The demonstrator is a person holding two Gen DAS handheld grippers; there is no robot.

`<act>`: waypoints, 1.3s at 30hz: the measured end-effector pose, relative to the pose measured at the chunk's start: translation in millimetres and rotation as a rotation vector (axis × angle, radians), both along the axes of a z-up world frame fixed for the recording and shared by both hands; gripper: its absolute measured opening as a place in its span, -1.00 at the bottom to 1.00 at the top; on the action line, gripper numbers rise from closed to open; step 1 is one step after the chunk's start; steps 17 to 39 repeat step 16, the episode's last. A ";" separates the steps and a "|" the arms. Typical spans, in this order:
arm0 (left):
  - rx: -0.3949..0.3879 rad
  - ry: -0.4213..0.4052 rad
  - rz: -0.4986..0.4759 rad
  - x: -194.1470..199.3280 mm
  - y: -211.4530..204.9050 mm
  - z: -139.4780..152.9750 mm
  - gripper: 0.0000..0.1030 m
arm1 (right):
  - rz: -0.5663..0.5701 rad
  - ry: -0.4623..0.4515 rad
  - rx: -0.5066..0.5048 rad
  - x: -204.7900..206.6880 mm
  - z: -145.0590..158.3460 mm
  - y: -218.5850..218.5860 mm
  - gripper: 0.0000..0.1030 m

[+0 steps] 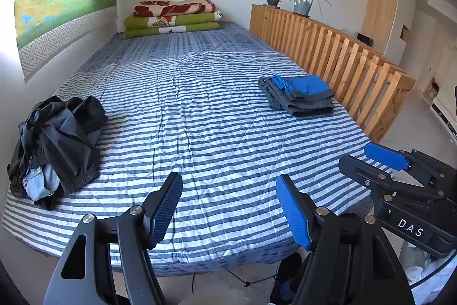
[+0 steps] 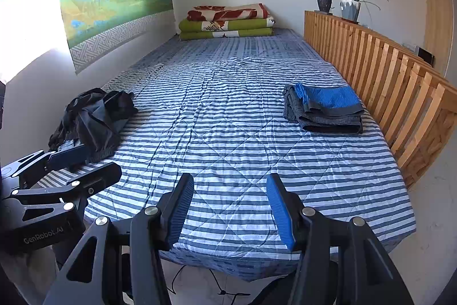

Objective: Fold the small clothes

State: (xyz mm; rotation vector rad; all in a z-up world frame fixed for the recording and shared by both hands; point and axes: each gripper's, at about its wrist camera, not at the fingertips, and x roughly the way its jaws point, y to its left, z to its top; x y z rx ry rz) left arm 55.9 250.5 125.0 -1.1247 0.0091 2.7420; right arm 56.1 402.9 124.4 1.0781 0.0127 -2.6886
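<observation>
Left wrist view: unfolded dark heap (image 1: 57, 145) lies at 9 o'clock on the striped bed (image 1: 217, 116); folded stack (image 1: 300, 96), blue piece on top, sits at 2 o'clock beside the wooden rail (image 1: 342, 53). Left gripper (image 1: 231, 207) and right gripper (image 2: 228, 207) both hover over the near bed edge, jaws apart, nothing between them. Judged step: between garments. Next move likely calls for reaching toward 9 o'clock to lift 1 piece clear of the heap.
</observation>
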 end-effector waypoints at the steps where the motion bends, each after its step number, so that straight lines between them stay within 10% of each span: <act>1: 0.000 0.000 0.001 -0.2 -0.3 -0.1 0.39 | 0.001 0.000 0.000 0.0 0.0 -0.1 -0.04; 39: 0.018 -0.005 0.017 -4.9 -7.9 -5.8 0.52 | 0.018 -0.020 0.006 -4.8 -6.8 -6.9 -0.04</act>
